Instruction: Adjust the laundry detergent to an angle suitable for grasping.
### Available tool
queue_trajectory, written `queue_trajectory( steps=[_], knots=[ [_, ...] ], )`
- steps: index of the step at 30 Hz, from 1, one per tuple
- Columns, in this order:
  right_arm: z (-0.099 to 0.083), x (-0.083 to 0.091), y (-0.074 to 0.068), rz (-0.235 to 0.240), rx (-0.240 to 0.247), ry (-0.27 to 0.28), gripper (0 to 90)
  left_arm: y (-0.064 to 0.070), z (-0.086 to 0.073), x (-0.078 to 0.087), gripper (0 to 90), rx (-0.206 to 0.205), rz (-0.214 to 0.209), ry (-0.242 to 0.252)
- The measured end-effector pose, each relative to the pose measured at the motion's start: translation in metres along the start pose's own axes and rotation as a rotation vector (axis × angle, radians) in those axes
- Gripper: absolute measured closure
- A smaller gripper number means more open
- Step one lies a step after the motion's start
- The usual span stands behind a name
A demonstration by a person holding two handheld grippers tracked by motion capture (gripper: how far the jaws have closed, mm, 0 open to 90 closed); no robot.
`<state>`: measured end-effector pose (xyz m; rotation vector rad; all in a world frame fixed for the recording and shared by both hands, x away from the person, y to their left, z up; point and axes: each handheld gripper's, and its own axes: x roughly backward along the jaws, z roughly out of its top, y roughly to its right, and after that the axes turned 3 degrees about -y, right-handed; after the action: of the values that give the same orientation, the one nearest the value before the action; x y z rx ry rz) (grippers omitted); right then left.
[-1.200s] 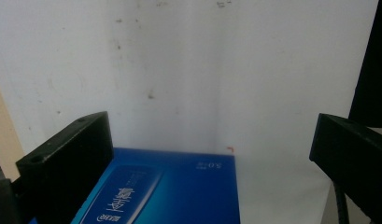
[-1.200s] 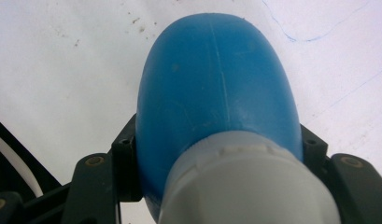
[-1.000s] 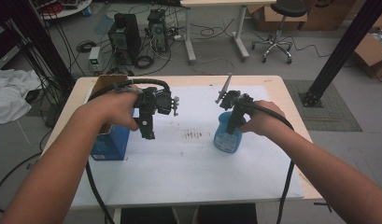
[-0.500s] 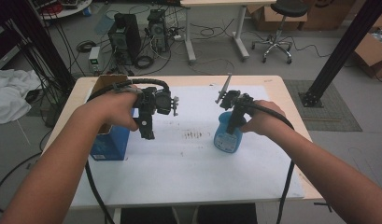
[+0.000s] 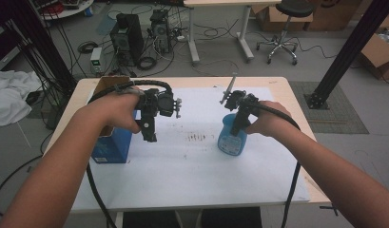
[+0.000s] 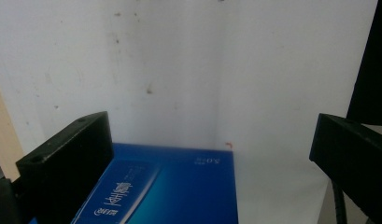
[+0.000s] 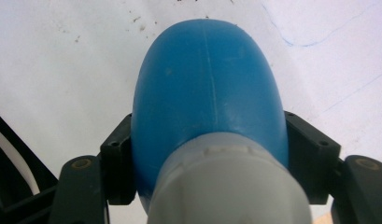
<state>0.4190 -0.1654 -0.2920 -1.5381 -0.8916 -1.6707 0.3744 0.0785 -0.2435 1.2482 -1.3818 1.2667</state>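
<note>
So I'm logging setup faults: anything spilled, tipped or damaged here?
Nothing spilled or tipped. The bottle stands upright, gripped by the right tool. The box stands too. Small dark specks mark the table cover.

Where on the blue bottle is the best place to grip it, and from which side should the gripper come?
Probably the upper body, just under the grey cap, coming down from above. The blue bottle stands upright on the white table, and its rounded body narrows toward the cap, so the jaws can straddle it. The right gripper already clamps it there.
</note>
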Motion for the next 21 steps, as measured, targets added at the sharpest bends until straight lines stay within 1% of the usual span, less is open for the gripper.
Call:
queue_trajectory(
  steps=[2,5,6,8,11,16,21],
  knots=[
    [0.0002,0.0004,0.0012,0.001,0.011,0.002,30.3,-0.0001,0.0003,0.0001,0.1,0.001,-0.002,0.001],
    [0.0001,0.0004,0.0019,0.006,0.008,0.008,29.1,-0.0004,0.0002,-0.0008,0.1,0.001,-0.002,0.003],
    [0.0002,0.0005,0.0026,0.008,0.015,0.005,28.8,-0.0005,0.0,-0.0012,0.1,0.002,-0.001,0.006],
    [0.0006,0.0008,0.0032,0.008,0.021,0.004,27.9,-0.0012,0.0001,-0.0008,0.1,0.003,-0.006,-0.004],
    [0.0013,0.0015,0.0034,0.016,0.025,0.01,26.8,-0.0016,0.0001,-0.0013,0.0,0.007,-0.006,0.0],
    [0.0026,0.0029,0.0039,0.022,0.05,0.016,23.6,-0.0019,0.0007,-0.0016,0.1,0.0,-0.008,0.0],
    [0.0031,0.0027,0.0044,0.026,0.056,0.01,20.7,-0.0017,0.0008,-0.0017,0.1,0.0,-0.008,0.001]
  ],
)
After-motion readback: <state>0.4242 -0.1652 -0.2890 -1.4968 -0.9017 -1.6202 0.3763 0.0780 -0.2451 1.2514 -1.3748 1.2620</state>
